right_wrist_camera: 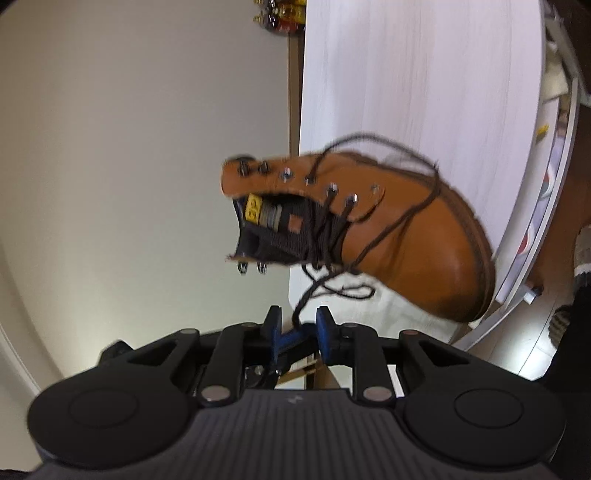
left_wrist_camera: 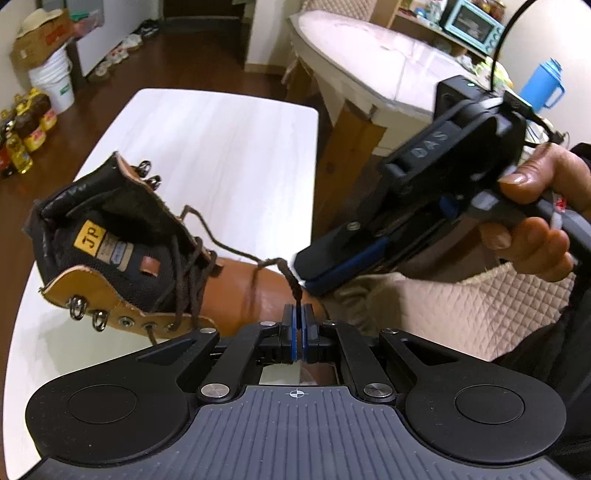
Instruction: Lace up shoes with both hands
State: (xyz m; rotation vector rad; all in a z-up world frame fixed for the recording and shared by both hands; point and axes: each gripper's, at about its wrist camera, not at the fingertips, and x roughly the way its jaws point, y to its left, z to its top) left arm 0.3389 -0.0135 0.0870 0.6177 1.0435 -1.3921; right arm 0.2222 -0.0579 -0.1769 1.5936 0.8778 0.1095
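Tan leather forms the one boot [left_wrist_camera: 236, 291] in view, which lies on the white table [left_wrist_camera: 229, 155] with its toe toward the left gripper [left_wrist_camera: 296, 321]. One dark brown lace [left_wrist_camera: 229, 247] runs through the lower eyelets; its loose end leads to 5 o'clock of the boot and is pinched between the left gripper's blue pads [left_wrist_camera: 291, 332], which stand closed on it with only the cord's width between them. Four open hooks show on the collar in the left wrist view, two on each flap, all unlaced. A black tongue bears one yellow label [left_wrist_camera: 91, 233].

The right gripper [left_wrist_camera: 306, 275] enters from 3 o'clock, held by one hand [left_wrist_camera: 535, 218], its tips just beside the lace at the boot's toe. In the right wrist view its two fingers [right_wrist_camera: 272, 319] stand apart; the lace end hangs in the gap between them and the pads do not press on it.

In the right wrist view the scene is turned on its side and blurred, so the eyelet count along the flap cannot be fixed. The boot's sole and heel are hidden in both views, and the left gripper's body cuts off the toe. One round table [left_wrist_camera: 369, 55] stands at 1 o'clock, with one blue jug [left_wrist_camera: 543, 85] and one teal oven [left_wrist_camera: 472, 22] beyond. Several bottles [left_wrist_camera: 26, 129] stand at 9 o'clock, cut off by the frame, their number uncertain.
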